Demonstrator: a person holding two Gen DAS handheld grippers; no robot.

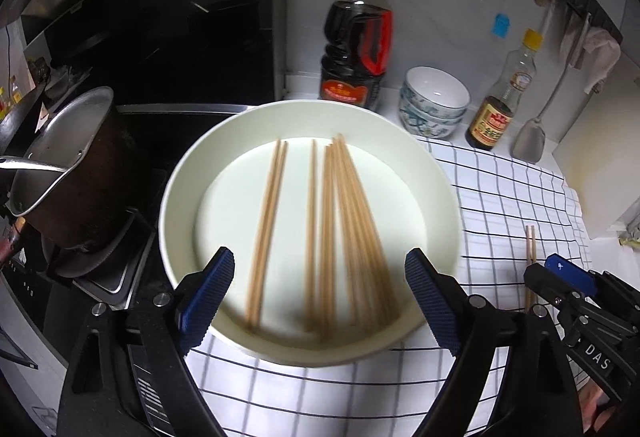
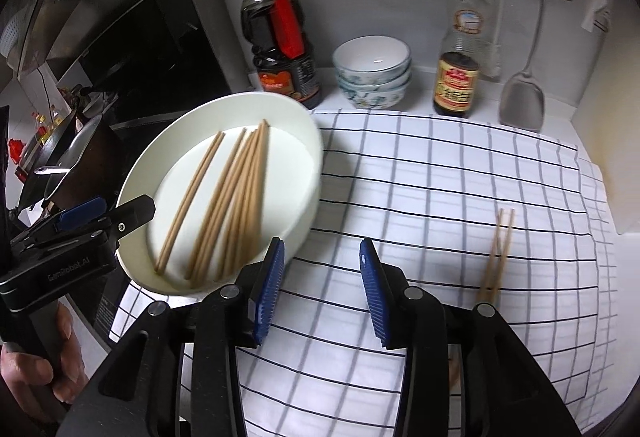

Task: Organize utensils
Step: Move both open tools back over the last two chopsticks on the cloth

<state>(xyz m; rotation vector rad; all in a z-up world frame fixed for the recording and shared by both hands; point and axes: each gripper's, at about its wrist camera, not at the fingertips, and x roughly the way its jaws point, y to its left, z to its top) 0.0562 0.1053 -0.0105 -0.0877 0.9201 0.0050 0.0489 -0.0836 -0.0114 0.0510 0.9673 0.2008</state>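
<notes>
Looking down over the checked cloth (image 2: 420, 165), we see a white plate (image 1: 432, 173) at its left edge, partly over the dark stove (image 1: 132, 277). A metal pot (image 1: 76, 173) stands on the burner just left of the plate. Against the back wall stand a large dark sauce bottle (image 1: 354, 49) with a red cap, a stack of patterned bowls (image 1: 434, 101), and a smaller brown bottle (image 1: 502, 105) with a yellow cap. A metal spatula (image 1: 530, 141) hangs beside that bottle, its blade down at the counter. Nothing lies between our grippers and the plate or the cloth.

A bundle of wooden chopsticks (image 1: 340, 229) lies in the plate, their long axes running from the near rim to the far rim. Those on the right fan apart toward us and draw together at the far ends; two on the left lie side by side, with a single one between the groups. In the right wrist view they slant from lower left to upper right. A separate pair of chopsticks (image 2: 496, 253) lies on the cloth well to the right of the plate, pointing away from us, far ends slightly parted.

Our left gripper (image 1: 320, 297) hovers over the near rim of the plate with its jaws wide apart and nothing between the blue pads. Our right gripper (image 2: 322, 289) hangs over bare cloth between the plate and the loose pair, jaws partly apart and empty.
</notes>
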